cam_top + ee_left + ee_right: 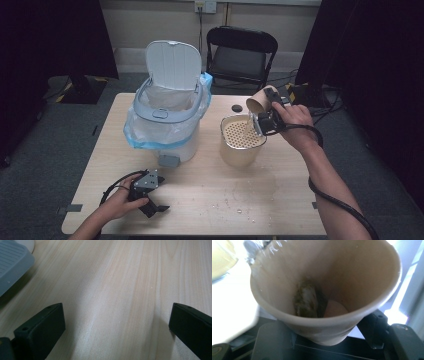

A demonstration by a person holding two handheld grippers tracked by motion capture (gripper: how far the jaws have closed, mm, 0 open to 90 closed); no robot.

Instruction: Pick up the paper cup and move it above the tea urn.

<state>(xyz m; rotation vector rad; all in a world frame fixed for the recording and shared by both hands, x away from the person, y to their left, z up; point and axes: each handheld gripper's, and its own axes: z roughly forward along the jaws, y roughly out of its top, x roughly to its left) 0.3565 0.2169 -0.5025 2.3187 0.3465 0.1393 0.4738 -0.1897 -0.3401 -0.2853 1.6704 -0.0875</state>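
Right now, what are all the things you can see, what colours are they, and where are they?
Bin: one, white, lid up, blue bag liner, back left of the table.
Pedal: one, grey, at the bin's foot.
Strainer pot: one, beige, right of the bin.
Cup: one, tan, tipped over the pot, dark clump inside.
Small disc: one, black, behind the pot.
Table: one, pale wood.
Chair: one, black, behind the table.
Left gripper: black, jaws open, on the table.
Right gripper: black, holding the cup.
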